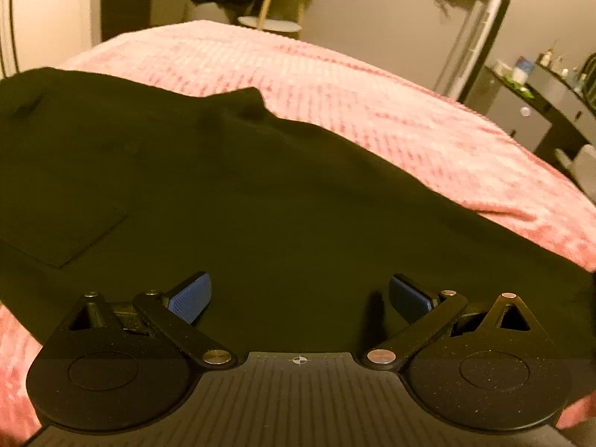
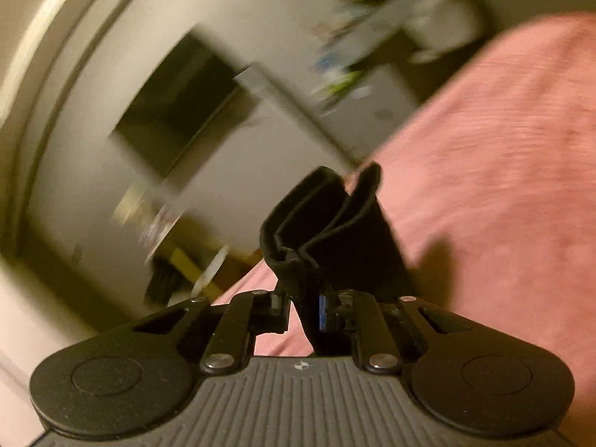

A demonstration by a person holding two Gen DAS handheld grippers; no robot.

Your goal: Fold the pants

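Black pants [image 1: 208,186] lie spread over a pink bedspread [image 1: 372,111] and fill most of the left wrist view. A patch pocket shows at the left. My left gripper [image 1: 298,294] hovers low over the cloth, open, its blue pads [image 1: 190,298] wide apart with nothing between them. In the right wrist view my right gripper [image 2: 305,313] is shut on a bunched, folded end of the pants [image 2: 327,223]. That cloth stands up from the jaws above the bedspread [image 2: 484,186]. The picture is blurred and tilted.
Beyond the bed stand a round side table [image 1: 270,24] with dark clothing on a chair, a dresser [image 1: 540,111] with small bottles at the right, and a pale wall. A dark wall-mounted panel [image 2: 175,111] shows in the right wrist view.
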